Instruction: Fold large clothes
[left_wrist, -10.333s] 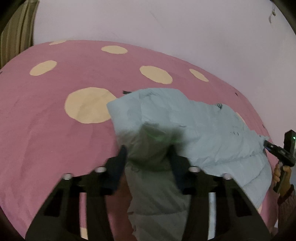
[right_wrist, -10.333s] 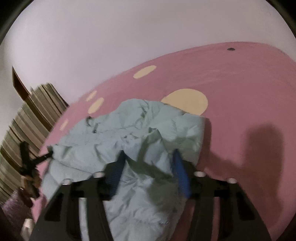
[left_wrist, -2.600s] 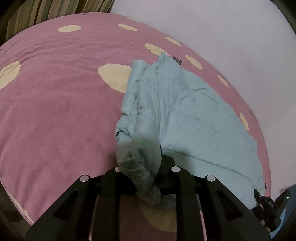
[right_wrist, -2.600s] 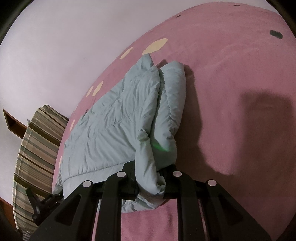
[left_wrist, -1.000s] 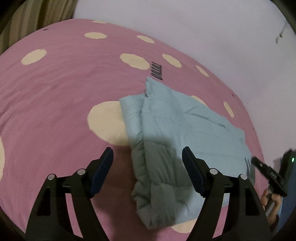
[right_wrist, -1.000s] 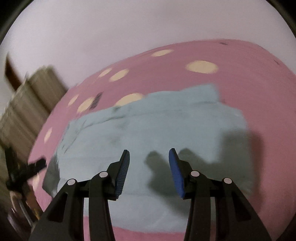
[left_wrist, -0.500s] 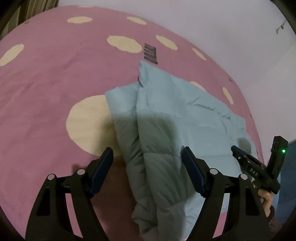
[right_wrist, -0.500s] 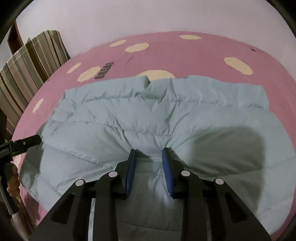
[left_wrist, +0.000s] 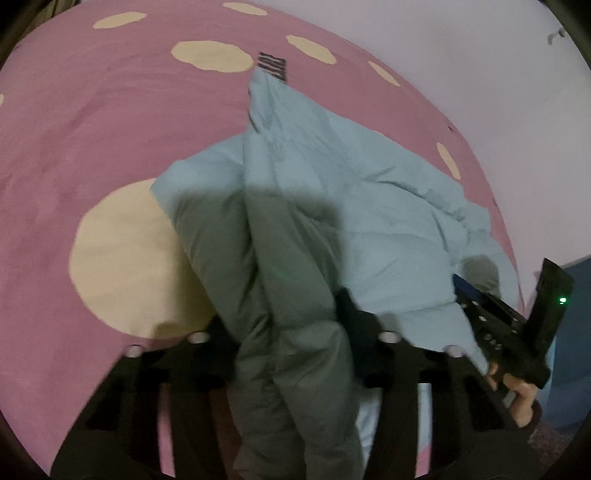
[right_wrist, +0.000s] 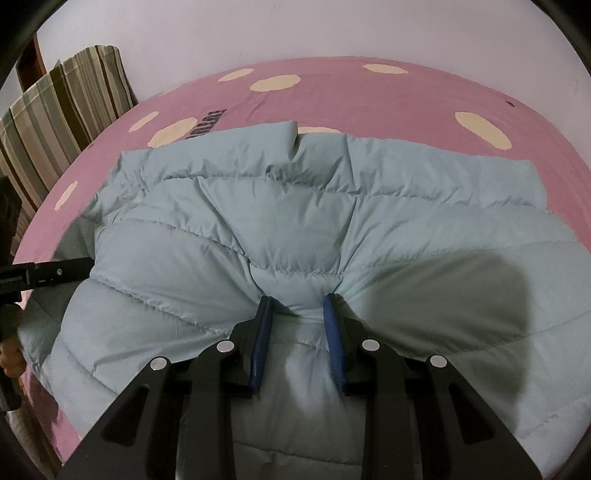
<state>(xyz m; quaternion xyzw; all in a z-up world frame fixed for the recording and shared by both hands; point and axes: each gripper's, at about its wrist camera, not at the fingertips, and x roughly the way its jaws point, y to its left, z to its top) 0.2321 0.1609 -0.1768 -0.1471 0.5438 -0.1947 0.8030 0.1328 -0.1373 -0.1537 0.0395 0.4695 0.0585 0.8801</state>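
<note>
My left gripper (left_wrist: 286, 314) has just been closing and now squeezes a thick bunched edge of the pale blue puffer jacket (left_wrist: 351, 192) between its 2 black fingers; half a second back those fingers stood wide with the fabric loose between them. My right gripper (right_wrist: 298, 314) pinches a raised ridge of the same jacket between its 2 blue pads (right_wrist: 258, 347), the quilting puckered toward the jaws, much as it was half a second ago. I count 1 jacket, lying spread on 1 pink bedspread (right_wrist: 388, 96) dotted with cream spots, 8 of them in the right wrist view and 1 big one just beside the jacket's left edge in the left wrist view. A printed dark label (left_wrist: 272, 65) sits at the jacket's far tip. 2 striped pillows (right_wrist: 62, 110) stand against the wall.
</note>
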